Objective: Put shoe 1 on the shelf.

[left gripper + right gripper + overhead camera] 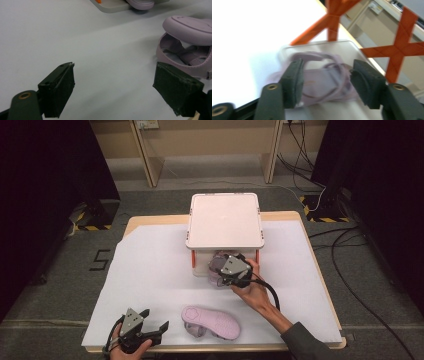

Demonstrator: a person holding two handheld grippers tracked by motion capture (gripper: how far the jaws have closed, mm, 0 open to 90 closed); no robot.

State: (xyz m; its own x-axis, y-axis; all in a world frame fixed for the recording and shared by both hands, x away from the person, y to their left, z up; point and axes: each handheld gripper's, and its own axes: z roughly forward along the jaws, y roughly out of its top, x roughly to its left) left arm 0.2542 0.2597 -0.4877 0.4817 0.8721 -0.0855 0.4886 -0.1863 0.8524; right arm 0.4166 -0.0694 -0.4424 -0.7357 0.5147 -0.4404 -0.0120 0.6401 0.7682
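Observation:
A lilac sandal (pixel 210 321) lies sole-up near the table's front edge, and it appears at the right of the left gripper view (pixel 187 50). A second lilac sandal (pixel 216 266) rests on the lower shelf (pixel 342 47) of a white rack (pixel 225 220) with orange legs. My right gripper (pixel 226 271) is at that shelf. Its jaws stand on either side of the sandal's straps (pixel 324 75), open, in a blurred picture. My left gripper (pixel 152 329) rests at the front left, open and empty (pixel 112 82), a short way left of the first sandal.
A white sheet (pixel 150 270) covers the wooden table. The rack stands at the back centre, its top plate bare. The right gripper's black cable (pixel 270 292) loops over the forearm. Dark curtains and floor cables (pixel 320 190) flank the table.

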